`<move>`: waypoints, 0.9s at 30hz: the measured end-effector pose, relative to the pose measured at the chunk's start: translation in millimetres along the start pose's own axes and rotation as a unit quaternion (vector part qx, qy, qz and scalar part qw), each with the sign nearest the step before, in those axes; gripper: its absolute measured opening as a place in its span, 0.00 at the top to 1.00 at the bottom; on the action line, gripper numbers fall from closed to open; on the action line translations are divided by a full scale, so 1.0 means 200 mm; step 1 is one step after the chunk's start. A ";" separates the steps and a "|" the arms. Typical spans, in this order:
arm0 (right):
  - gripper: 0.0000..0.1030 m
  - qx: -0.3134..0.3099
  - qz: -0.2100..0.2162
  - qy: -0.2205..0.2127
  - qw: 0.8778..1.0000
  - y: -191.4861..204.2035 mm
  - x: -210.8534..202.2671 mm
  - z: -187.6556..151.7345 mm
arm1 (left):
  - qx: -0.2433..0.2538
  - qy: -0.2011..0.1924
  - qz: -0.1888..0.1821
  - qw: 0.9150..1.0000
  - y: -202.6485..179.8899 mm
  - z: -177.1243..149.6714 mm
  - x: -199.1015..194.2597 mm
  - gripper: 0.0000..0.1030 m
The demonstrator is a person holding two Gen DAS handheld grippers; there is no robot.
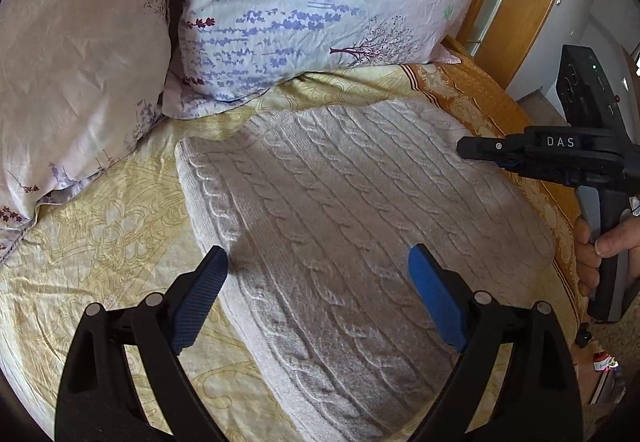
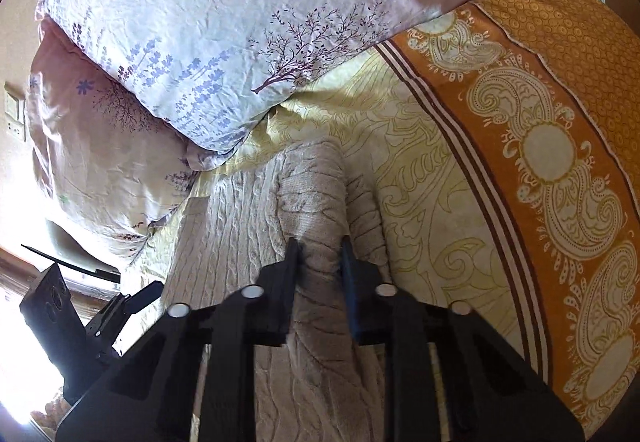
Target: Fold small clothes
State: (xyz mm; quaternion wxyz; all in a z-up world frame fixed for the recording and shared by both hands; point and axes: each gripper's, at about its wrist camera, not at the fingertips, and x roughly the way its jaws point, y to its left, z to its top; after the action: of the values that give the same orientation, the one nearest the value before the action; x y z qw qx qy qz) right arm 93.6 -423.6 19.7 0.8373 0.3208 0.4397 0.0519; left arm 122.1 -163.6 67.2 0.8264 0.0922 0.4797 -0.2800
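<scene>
Lying flat on the bedsheet (image 1: pixel 100 234) below the pillows (image 1: pixel 304 10): one cable-knit sweater (image 1: pixel 340 202). Right gripper (image 2: pixel 320 254) pinches its bunched edge, likely for folding. Left gripper (image 1: pixel 318 274) hovers above, fingers apart, empty.

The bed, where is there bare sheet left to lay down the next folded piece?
Bare yellow sheet lies left of the cable-knit sweater, below the pillows. Another strip runs between the sweater and the orange border. Crowded around the head end.
</scene>
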 end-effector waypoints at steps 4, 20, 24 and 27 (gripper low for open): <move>0.91 -0.013 -0.041 -0.020 0.999 0.00 -0.02 0.01 | -0.002 0.008 0.004 1.000 0.00 -0.01 0.01 0.11; 0.91 0.016 -0.061 -0.003 0.998 -0.08 0.06 0.01 | -0.003 0.024 0.009 1.000 0.01 -0.01 0.06 0.06; 0.84 0.051 -0.004 -0.014 0.999 -0.11 0.02 0.04 | 0.001 0.029 0.013 0.999 0.02 -0.02 0.08 0.04; 0.46 0.077 0.021 -0.027 0.996 -0.13 0.00 0.08 | -0.010 0.034 0.007 0.999 0.03 -0.02 0.08 0.03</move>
State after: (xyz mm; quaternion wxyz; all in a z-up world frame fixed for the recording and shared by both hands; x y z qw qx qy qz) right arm 100.5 -452.4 11.4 0.8206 0.3948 0.4124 0.0272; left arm 128.6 -162.1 50.0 0.8126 0.0970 0.5094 -0.2661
